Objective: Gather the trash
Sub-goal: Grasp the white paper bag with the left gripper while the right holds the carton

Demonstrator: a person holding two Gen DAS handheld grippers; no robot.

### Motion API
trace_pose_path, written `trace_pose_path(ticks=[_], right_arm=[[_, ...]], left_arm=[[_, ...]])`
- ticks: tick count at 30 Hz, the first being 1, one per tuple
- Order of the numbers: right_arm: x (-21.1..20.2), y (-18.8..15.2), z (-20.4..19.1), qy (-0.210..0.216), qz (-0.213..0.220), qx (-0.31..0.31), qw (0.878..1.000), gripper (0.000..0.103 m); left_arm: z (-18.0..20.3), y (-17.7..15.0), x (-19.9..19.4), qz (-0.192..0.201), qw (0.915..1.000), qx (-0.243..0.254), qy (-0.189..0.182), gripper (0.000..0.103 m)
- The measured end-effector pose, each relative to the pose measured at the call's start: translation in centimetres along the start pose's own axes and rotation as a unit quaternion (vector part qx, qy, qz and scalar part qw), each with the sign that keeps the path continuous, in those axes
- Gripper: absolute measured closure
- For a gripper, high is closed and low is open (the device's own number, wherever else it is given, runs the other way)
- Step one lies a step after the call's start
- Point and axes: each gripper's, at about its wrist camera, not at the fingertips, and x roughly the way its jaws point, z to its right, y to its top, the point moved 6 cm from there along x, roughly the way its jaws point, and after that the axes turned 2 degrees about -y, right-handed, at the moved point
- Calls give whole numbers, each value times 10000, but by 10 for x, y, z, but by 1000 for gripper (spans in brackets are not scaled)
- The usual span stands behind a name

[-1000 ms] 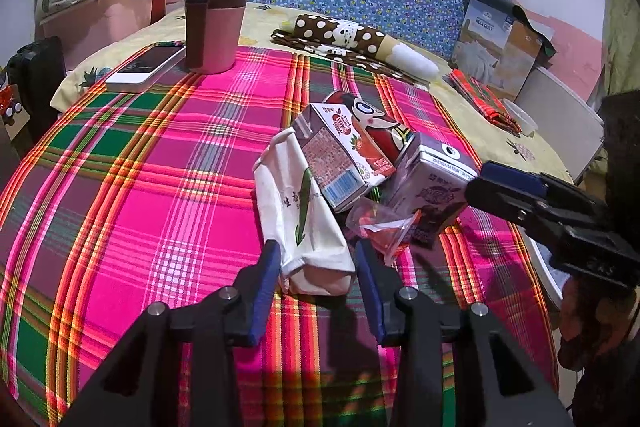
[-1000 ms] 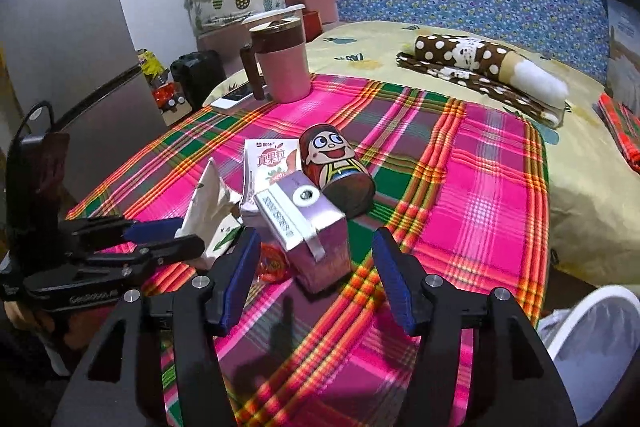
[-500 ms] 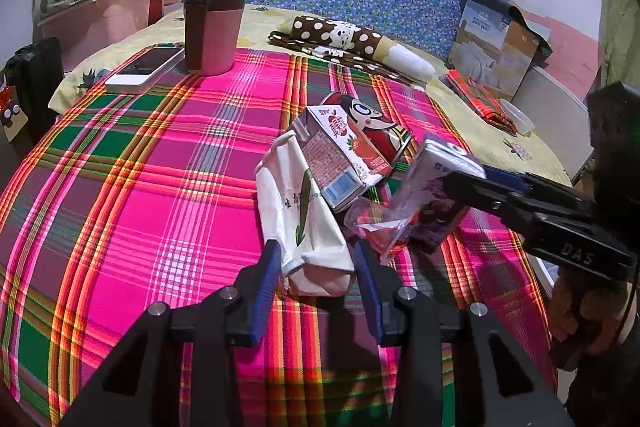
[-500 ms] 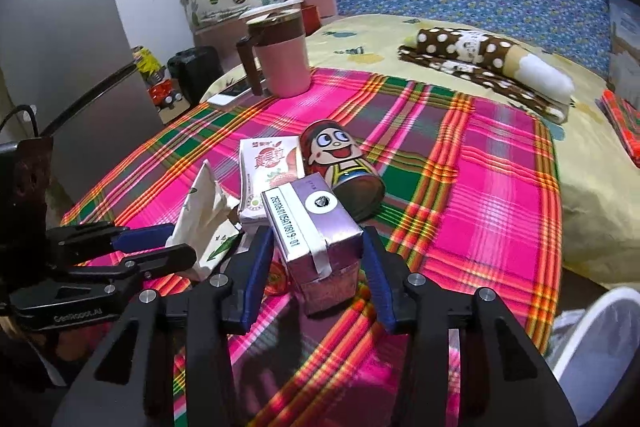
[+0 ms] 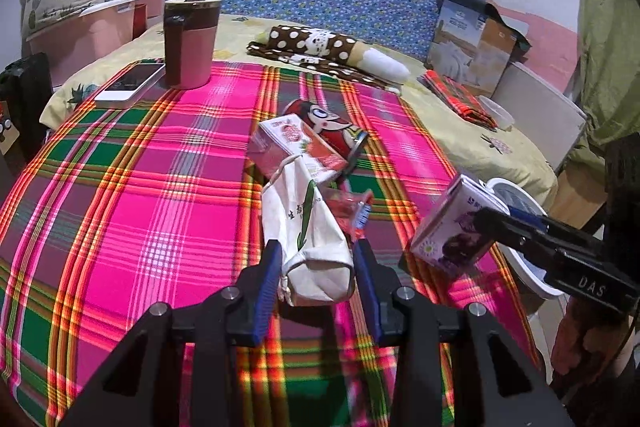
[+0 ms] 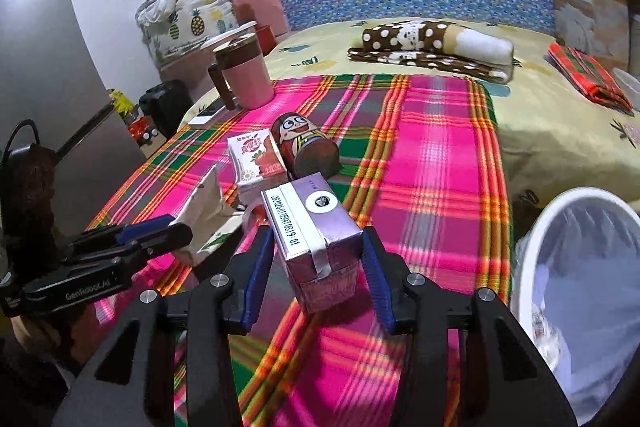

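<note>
My right gripper [image 6: 318,251] is shut on a purple milk carton [image 6: 316,239] and holds it tilted above the plaid cloth; the carton also shows in the left wrist view [image 5: 456,223]. My left gripper [image 5: 314,267] is closed around the end of a crumpled white paper bag [image 5: 310,227] lying on the cloth. Beside the bag lie a red strawberry milk carton [image 5: 298,145], a red cartoon can [image 5: 332,125] on its side and a red plastic wrapper [image 5: 350,211]. A white trash bin [image 6: 580,275] with a liner stands off the table's right edge.
A pink mug with a brown lid [image 5: 190,43] and a phone [image 5: 130,85] sit at the far left of the plaid cloth [image 5: 120,207]. A polka-dot cloth roll [image 5: 320,47], a cardboard box [image 5: 476,43] and a folded red cloth [image 5: 456,95] lie further back.
My right gripper closed on the purple carton, lifted it off the cloth and carried it right toward the bin. My left gripper closed in on the white bag.
</note>
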Motion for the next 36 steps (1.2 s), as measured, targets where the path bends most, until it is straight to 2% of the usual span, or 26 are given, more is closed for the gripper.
trace_pose_path(ticks=[16,36], right_arm=[[-31,-8,5,-107,334,196,9992,57],[-72,-16,50,-720,686,570,9934,57]], left_arm=[[33,-12,-25,48,9992,324,-216,65],[109,-4,-10,-36,9923,911,-839,65]])
